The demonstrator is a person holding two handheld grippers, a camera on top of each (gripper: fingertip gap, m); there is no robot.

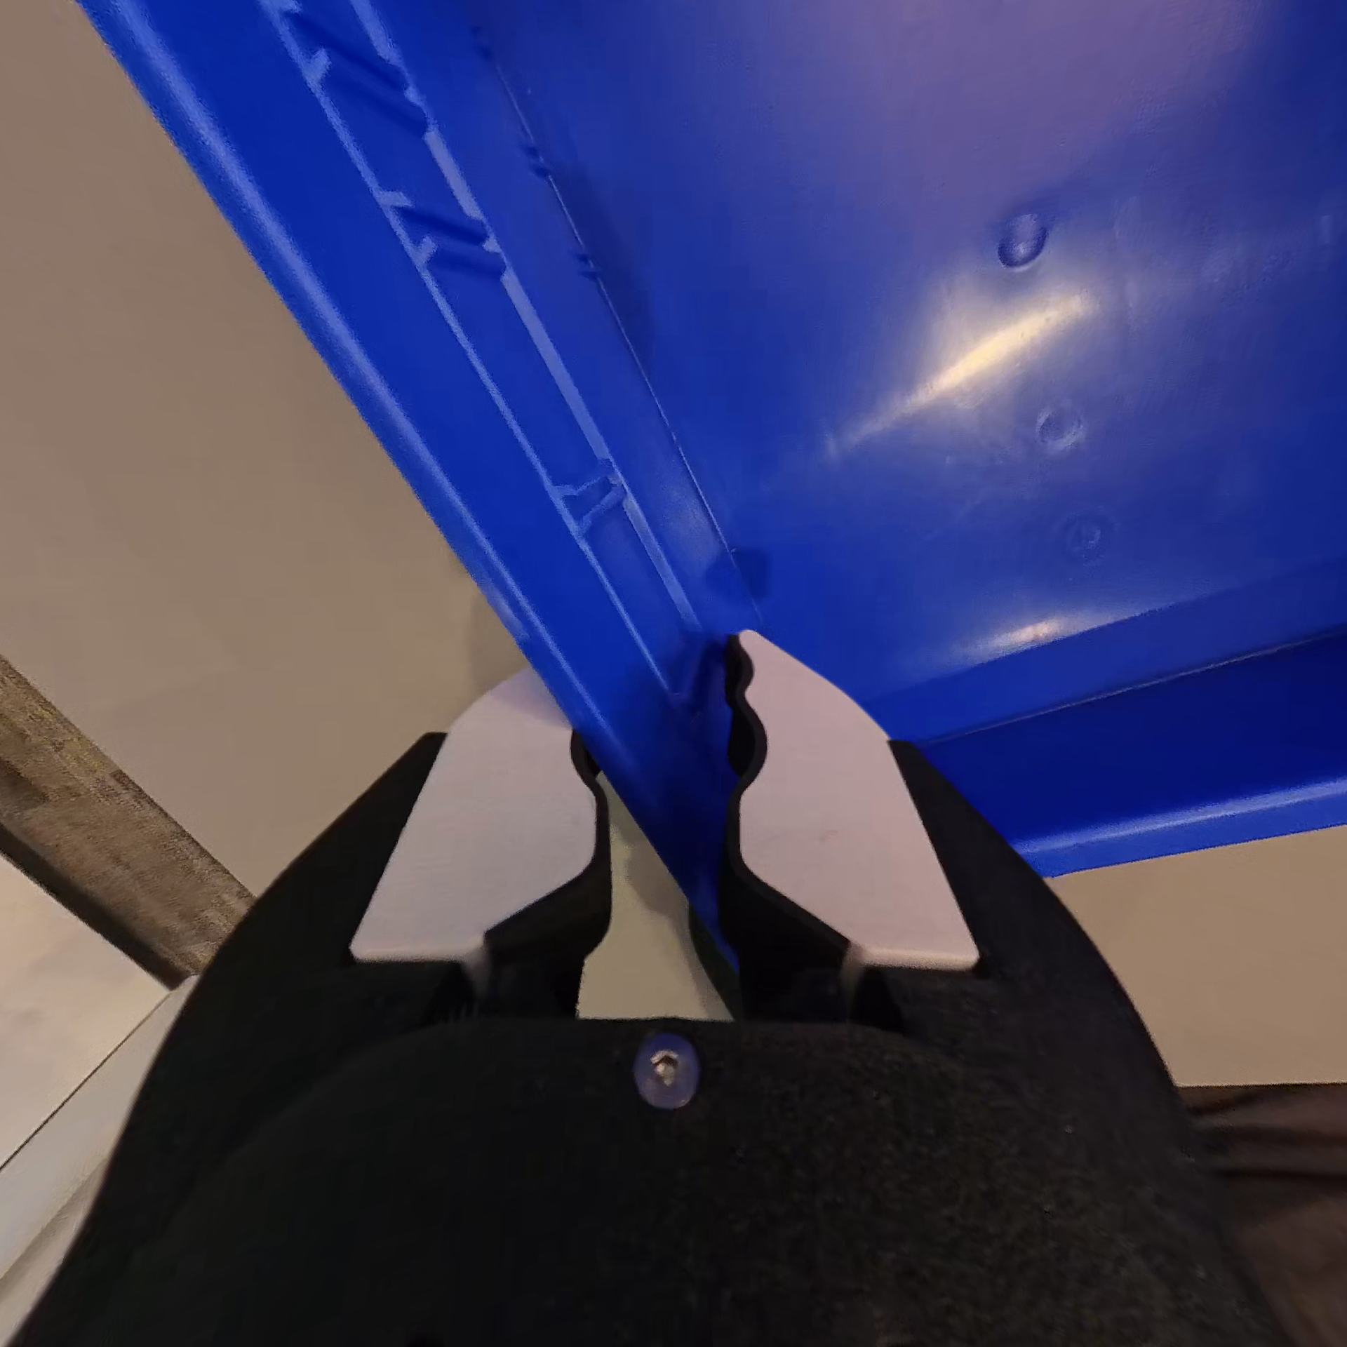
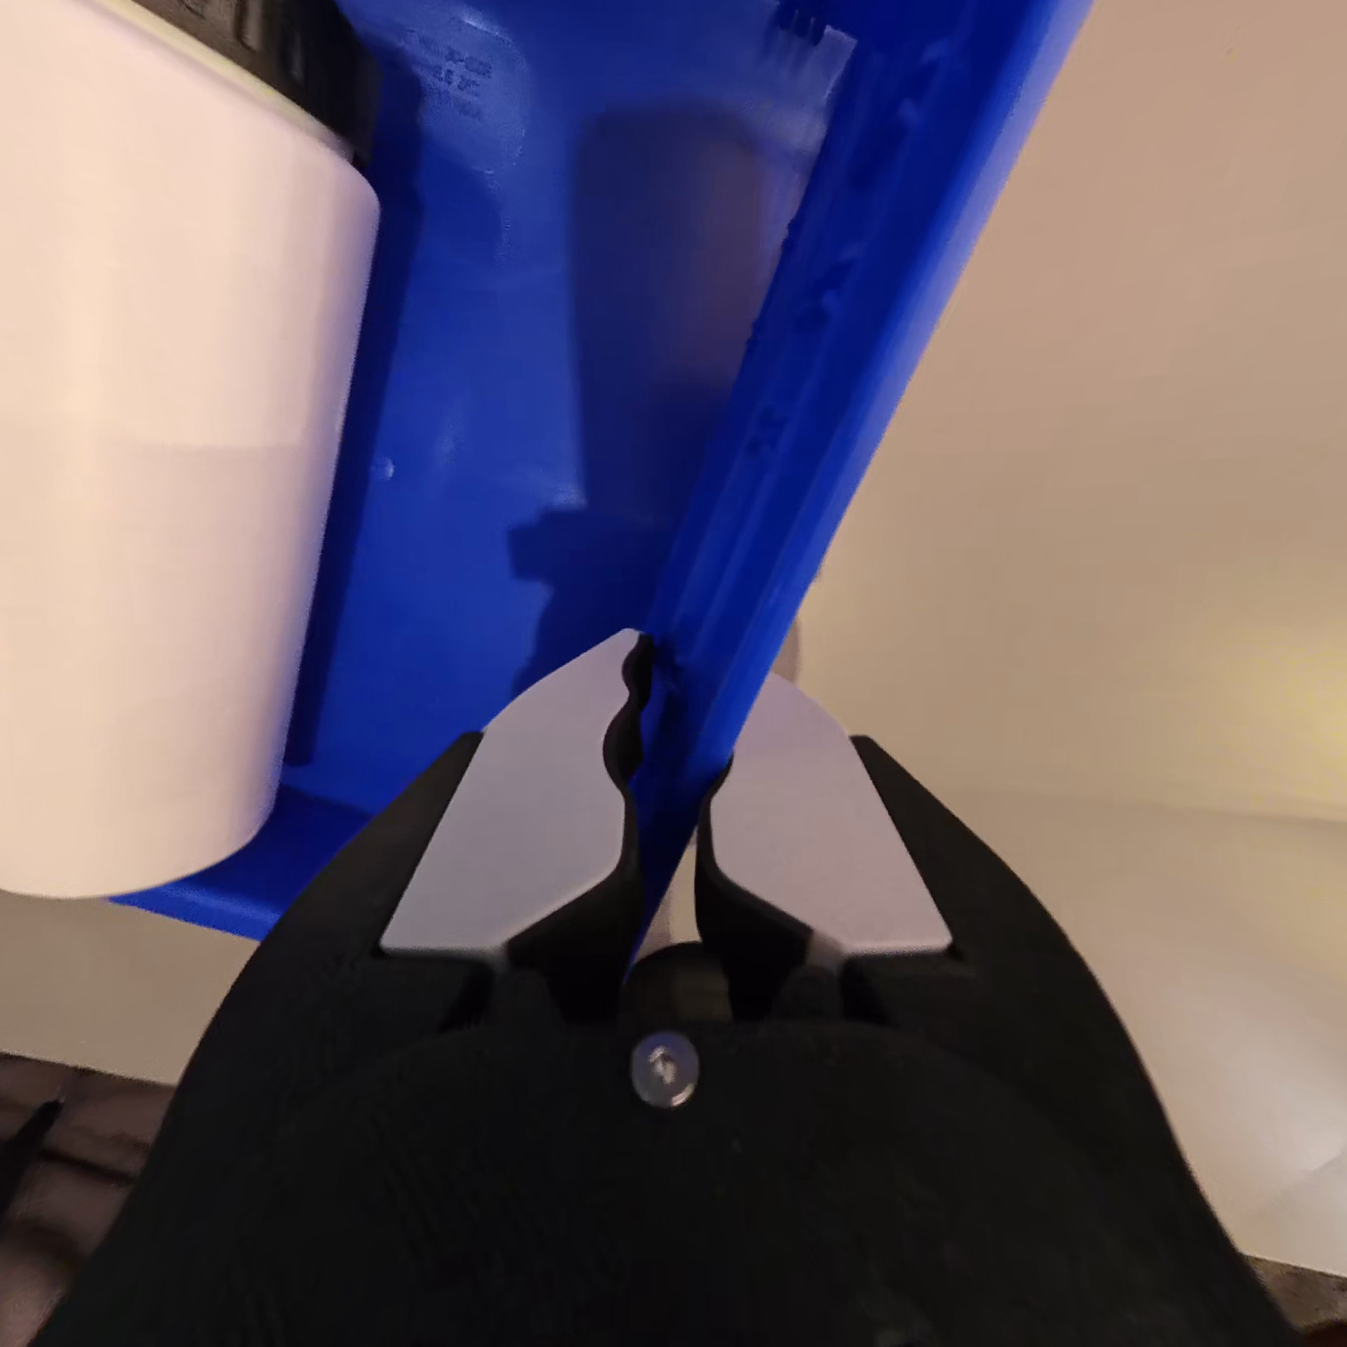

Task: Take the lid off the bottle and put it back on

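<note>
Left gripper [image 1: 660, 721] and right gripper [image 2: 711, 718] each clamp opposite walls of the blue bin [image 1: 947, 328]

From my remote station: a bright blue plastic bin [image 1: 947, 291], glossy with pale highlights, fills both views. My left gripper [image 1: 656, 700] and right gripper [image 2: 700, 700] show matte black bodies with white finger panels. A plain white bottle [image 2: 160, 452] stands out against the blue; beige walls [image 1: 182, 437] surround.
</note>
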